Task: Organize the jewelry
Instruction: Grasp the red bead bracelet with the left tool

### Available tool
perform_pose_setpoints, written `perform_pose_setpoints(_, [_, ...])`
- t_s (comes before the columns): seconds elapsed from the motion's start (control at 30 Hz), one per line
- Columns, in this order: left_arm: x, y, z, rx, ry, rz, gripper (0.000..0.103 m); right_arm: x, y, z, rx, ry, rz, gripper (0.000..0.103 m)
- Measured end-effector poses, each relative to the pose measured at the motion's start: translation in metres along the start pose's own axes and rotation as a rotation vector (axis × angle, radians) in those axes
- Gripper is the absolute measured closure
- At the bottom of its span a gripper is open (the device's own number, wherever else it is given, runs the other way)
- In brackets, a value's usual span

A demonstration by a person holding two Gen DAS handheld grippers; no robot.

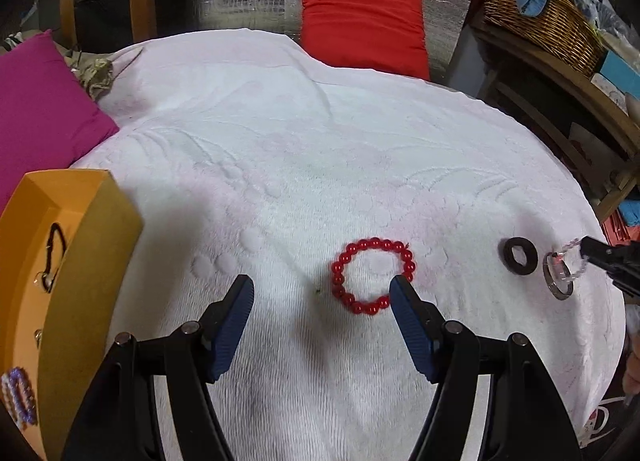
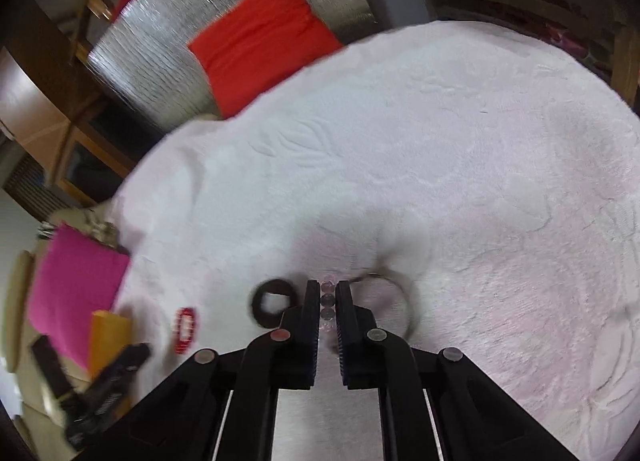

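The right gripper has its fingers pinched on a strand of clear pale-pink beads that lies across a smoky translucent bangle, just beside a dark flat ring with a square hole; lifting could drag the bangle along or let the slippery beads slide out. The left gripper hangs with fingers spread wide beside the glossy red bead bracelet on the white embossed towel-covered surface. There is open towel ahead, but the orange cardboard box crowds the left edge.
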State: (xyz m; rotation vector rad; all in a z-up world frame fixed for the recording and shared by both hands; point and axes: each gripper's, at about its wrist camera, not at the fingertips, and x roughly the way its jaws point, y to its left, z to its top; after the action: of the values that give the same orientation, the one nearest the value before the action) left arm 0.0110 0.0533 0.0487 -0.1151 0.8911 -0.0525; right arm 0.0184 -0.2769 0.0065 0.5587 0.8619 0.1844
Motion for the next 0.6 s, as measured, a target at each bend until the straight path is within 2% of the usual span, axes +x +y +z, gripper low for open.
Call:
perform_pose_setpoints(0.13, [0.010,-0.006,0.002,0.015,-0.004,-0.042,0.032,-0.003,0.010,-0.001,0.001,-0.003,0.073,0.094])
perform_pose_setpoints(0.3, [0.030,-0.014,0.004,0.041,0.036,-0.023,0.034,-0.003,0.020,-0.005,0.000,0.025,0.139,0.094])
perform_pose_setpoints(0.33, [0.033,-0.014,0.004,0.036,0.045,-0.034,0.038,-0.002,0.024,-0.006,-0.004,0.030,0.145,0.094])
perform_pose_setpoints(0.4, [0.039,-0.015,0.004,0.032,0.071,-0.065,0.065,-0.001,0.027,-0.008,-0.011,0.038,0.150,0.094])
perform_pose_setpoints(0.53, [0.045,-0.021,0.003,0.045,0.094,-0.088,0.081,0.003,0.033,-0.013,-0.026,0.062,0.153,0.094])
perform_pose_setpoints(0.57, [0.045,-0.022,0.003,0.039,0.101,-0.116,0.093,0.004,0.034,-0.014,-0.030,0.065,0.154,0.094])
perform_pose_setpoints(0.6, [0.044,-0.024,0.004,0.033,0.104,-0.137,0.094,0.005,0.036,-0.015,-0.034,0.068,0.155,0.094])
